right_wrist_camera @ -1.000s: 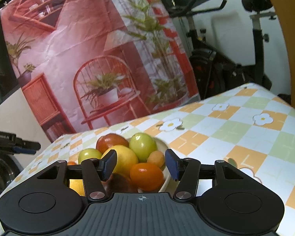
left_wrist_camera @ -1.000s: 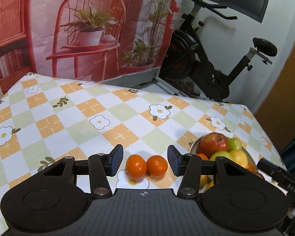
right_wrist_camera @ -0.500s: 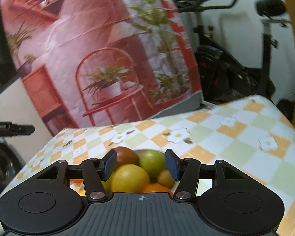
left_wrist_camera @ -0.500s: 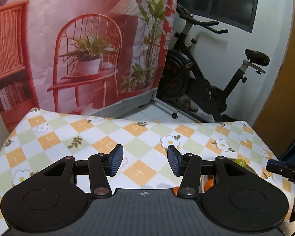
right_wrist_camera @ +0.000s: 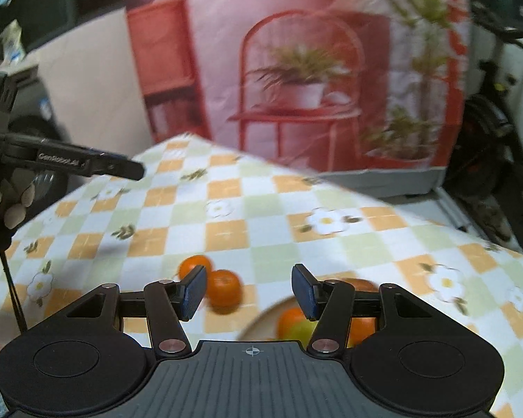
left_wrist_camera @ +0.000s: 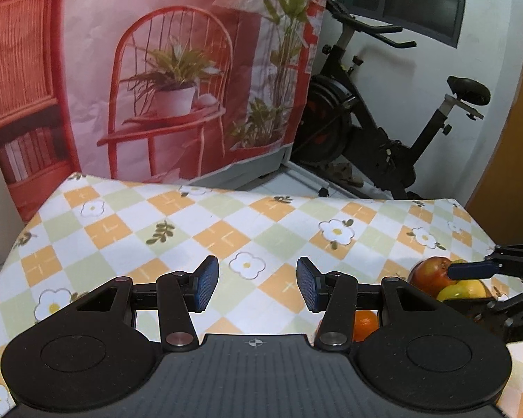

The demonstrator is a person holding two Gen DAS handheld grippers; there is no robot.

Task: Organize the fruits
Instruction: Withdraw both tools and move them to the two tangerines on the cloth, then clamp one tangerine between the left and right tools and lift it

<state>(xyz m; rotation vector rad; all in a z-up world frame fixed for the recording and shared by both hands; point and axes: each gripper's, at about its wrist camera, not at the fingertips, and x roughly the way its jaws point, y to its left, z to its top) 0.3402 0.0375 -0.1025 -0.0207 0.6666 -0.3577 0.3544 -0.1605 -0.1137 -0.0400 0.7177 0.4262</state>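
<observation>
Though the table (right_wrist_camera: pixel 373 254) with its checked cloth takes up most of both views, little of it is in use: the fruit sits in one patch near the edge closest to the cameras. The bowl (right_wrist_camera: pixel 261 317) is the biggest thing there, and it already carries a heap, which suggests the larger part of the sorting is done. In the left wrist view the red apple (left_wrist_camera: pixel 430 273) tops the pile, with a yellow-green fruit (left_wrist_camera: pixel 460 291) against it; the rest of the heap is hidden behind the gripper bodies. The right wrist view is blurred, so the fruit in the bowl reads there only as orange and green shapes.

What is left, as far as can be seen, is two oranges (right_wrist_camera: pixel 223 287) lying on the cloth just beside the bowl, touching each other and outside its rim. Whether other fruit lies out of frame cannot be told.

The left gripper (left_wrist_camera: pixel 258 284) hangs over bare cloth, jaws parted and empty, well apart from the bowl. The right gripper (right_wrist_camera: pixel 249 291) is above the bowl's near side, jaws likewise parted with nothing between them; one pad overlaps an orange in the picture only, without contact. Neither orange is yet grasped.
</observation>
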